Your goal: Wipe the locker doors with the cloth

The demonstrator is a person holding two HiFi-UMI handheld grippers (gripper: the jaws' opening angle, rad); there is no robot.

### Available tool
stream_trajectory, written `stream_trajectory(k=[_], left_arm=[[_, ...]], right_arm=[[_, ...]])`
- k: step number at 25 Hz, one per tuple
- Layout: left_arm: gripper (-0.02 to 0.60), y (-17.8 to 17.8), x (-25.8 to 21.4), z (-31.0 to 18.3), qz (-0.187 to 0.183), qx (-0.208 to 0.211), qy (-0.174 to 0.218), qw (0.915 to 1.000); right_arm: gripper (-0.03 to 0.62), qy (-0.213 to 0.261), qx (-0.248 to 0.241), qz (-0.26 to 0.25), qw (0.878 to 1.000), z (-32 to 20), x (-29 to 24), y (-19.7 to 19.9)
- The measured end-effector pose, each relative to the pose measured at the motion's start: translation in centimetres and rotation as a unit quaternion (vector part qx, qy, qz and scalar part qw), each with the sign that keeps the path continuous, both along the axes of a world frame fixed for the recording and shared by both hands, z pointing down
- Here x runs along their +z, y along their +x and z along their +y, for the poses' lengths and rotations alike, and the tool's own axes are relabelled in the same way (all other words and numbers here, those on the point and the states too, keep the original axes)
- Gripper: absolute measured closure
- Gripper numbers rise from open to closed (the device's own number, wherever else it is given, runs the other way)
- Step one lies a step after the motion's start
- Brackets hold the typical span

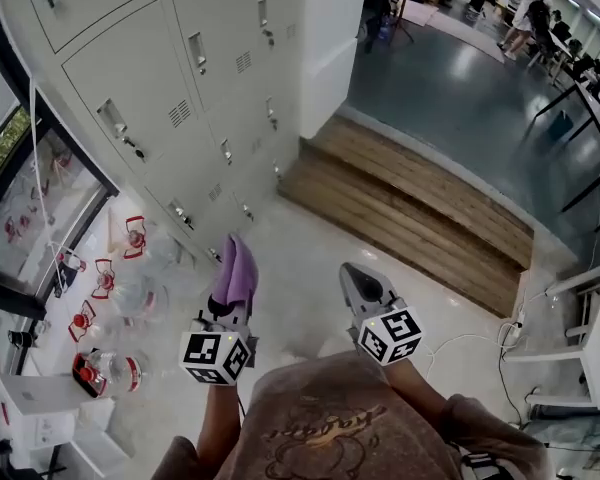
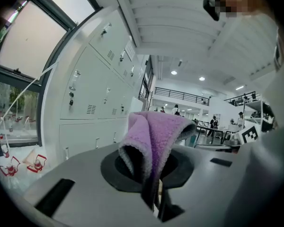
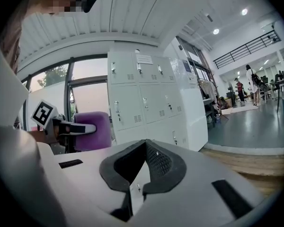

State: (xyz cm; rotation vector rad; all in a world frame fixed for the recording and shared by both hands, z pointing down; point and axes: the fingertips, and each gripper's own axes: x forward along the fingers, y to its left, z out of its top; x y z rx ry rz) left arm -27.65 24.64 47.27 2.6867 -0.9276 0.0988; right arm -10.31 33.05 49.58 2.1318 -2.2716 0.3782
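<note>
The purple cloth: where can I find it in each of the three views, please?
Head view: the purple cloth is low, left of centre, in the left gripper.
Left gripper view: the cloth is at centre, clamped between the jaws.
Right gripper view: the cloth is at left, mid-height.
Shared landmark: the white lockers.
</note>
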Motion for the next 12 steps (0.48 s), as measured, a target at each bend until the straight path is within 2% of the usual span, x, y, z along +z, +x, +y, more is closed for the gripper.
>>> stream_trajectory(k=[6, 12], left_arm=[[0.541, -0.5, 0.4, -1.8, 0.003, 0.018, 0.007, 0.9998], [0.541, 0.5, -0.4, -4.6, 0.016, 0.023, 0.017, 0.9995]], right_arm=[[0.597, 0.016, 0.025, -0.003, 1.0, -1.2, 0.0, -0.4], [0.597, 0.026, 0.036, 0.0, 0.999, -4.2, -0.5, 1.1]])
